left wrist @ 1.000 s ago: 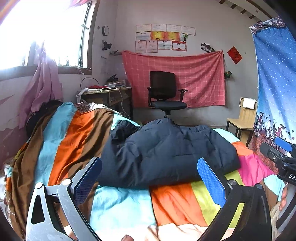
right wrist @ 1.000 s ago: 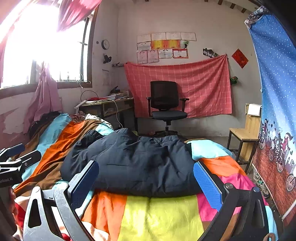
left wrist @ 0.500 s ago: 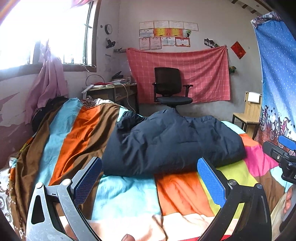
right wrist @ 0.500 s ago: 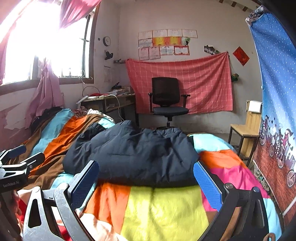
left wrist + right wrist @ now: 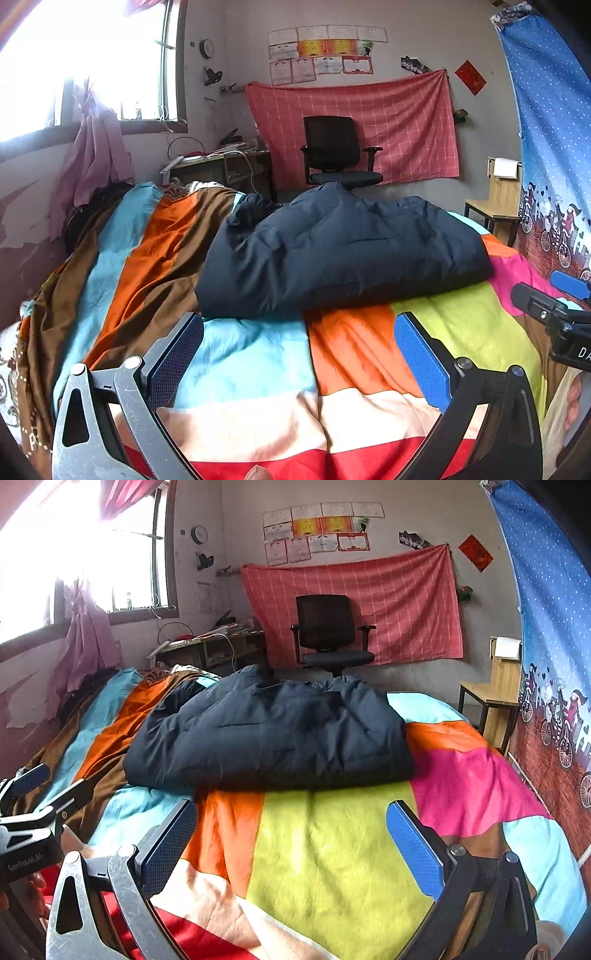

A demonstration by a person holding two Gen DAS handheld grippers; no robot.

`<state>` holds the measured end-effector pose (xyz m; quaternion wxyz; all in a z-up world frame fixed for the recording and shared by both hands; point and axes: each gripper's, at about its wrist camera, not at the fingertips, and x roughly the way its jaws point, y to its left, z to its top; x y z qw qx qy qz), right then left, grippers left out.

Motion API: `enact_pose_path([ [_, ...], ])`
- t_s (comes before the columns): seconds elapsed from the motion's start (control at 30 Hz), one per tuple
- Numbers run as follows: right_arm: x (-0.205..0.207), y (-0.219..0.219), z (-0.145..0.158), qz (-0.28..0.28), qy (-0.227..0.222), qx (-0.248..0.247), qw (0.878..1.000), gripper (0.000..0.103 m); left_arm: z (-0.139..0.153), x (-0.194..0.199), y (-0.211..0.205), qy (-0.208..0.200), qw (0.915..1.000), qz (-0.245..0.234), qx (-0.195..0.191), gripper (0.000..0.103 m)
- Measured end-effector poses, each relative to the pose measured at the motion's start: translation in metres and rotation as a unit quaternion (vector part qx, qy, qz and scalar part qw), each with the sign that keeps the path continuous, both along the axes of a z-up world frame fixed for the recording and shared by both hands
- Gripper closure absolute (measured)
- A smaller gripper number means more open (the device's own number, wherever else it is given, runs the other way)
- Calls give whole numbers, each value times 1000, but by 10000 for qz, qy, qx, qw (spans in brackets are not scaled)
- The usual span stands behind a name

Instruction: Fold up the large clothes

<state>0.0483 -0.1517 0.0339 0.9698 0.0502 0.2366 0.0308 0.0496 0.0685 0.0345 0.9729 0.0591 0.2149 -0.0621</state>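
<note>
Both my left tool (image 5: pixel 298 345) and right tool (image 5: pixel 291 830) hang spread and empty short of the puffy jacket (image 5: pixel 343 247) ahead, so a shallow pinch may slip off its thick near edge.

A dark navy jacket (image 5: pixel 343 251) lies bunched on the striped bedspread (image 5: pixel 258 362). The left gripper (image 5: pixel 299 347) hovers near, jaws wide apart and empty. A black office chair (image 5: pixel 338 151) stands far behind.

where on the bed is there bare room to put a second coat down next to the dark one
Free: the striped bedspread between both open grippers and the folded dark jacket, and the pink and light-blue patches to its right, toward the blue curtain. Crowded: the far left corner by the window, where dark clothes are heaped.
</note>
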Motion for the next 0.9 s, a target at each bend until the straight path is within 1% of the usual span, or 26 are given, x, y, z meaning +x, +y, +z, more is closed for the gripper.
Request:
enact_pose_path([
  [0.1, -1, 1, 0, -42, -72, -32, 10000, 0, -2, 3, 7, 42, 9998, 181, -61, 2],
  [0.23, 0, 1, -3, -95, -39, -96, 9999, 0, -6, 5, 15, 181, 9991, 302, -222, 2],
  [0.67, 1, 0, -4, -86, -26, -80, 9999, 0, -9, 2, 16, 155, 9995, 273, -70, 2],
  [0.9, 3, -2, -8, -90, 12, -41, 10000, 0, -10, 3, 18, 199, 9993, 307, -64, 2],
])
